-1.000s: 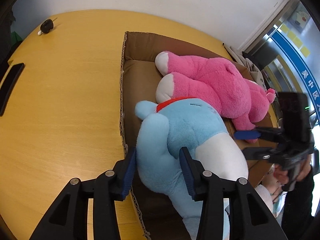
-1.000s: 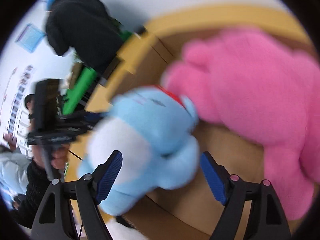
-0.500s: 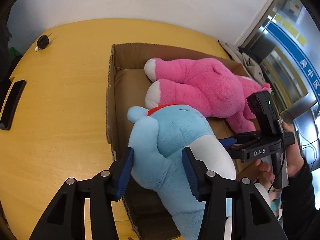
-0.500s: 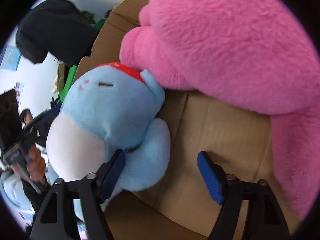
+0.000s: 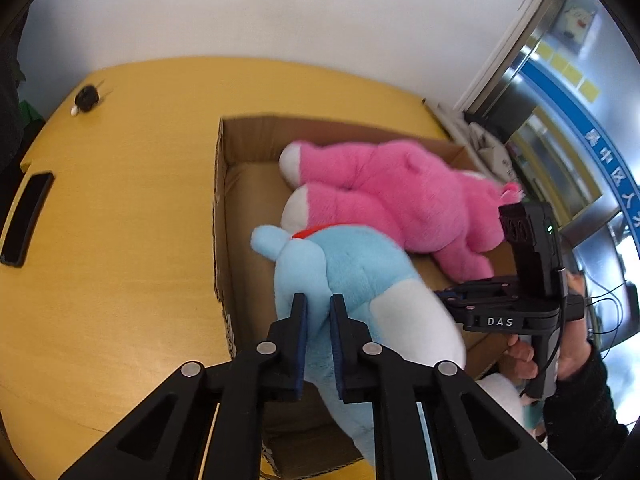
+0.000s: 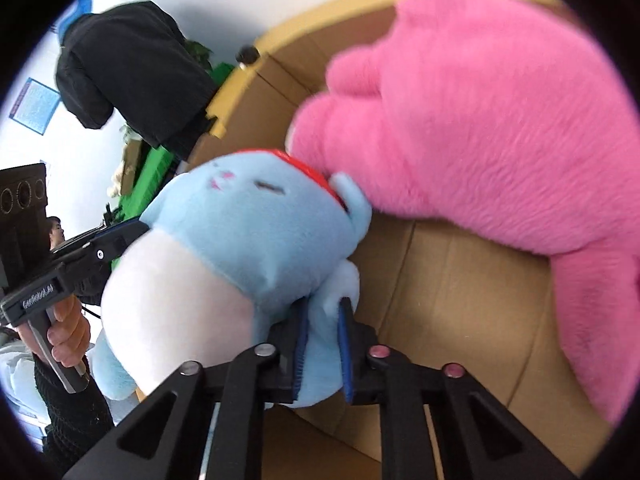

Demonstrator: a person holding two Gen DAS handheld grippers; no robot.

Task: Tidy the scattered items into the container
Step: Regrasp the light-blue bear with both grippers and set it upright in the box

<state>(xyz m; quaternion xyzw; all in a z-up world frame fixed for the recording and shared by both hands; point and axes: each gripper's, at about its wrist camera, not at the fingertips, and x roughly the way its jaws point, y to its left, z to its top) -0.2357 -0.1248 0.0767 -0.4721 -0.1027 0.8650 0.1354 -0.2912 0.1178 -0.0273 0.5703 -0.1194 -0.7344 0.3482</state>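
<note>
A light-blue plush toy (image 5: 360, 264) with a white belly and red collar lies half over the near edge of the open cardboard box (image 5: 248, 136). A pink plush (image 5: 400, 200) lies inside the box behind it. My left gripper (image 5: 318, 300) is closing its jaws tight on a fold of the blue plush's side. In the right wrist view, my right gripper (image 6: 324, 308) is closing on a limb of the blue plush (image 6: 248, 224), with the pads pressing it, beside the pink plush (image 6: 480, 120). The other gripper (image 6: 120, 236) meets the blue toy from the left.
The box stands on a round yellow table (image 5: 120, 240). A black phone (image 5: 26, 218) lies at the table's left edge, and a small black object (image 5: 86, 98) sits at the far left. A person in black (image 6: 132, 80) stands beyond the box.
Both grippers went from open around the blue plush to shut on it. The left view has risen, showing more of the table and box.
</note>
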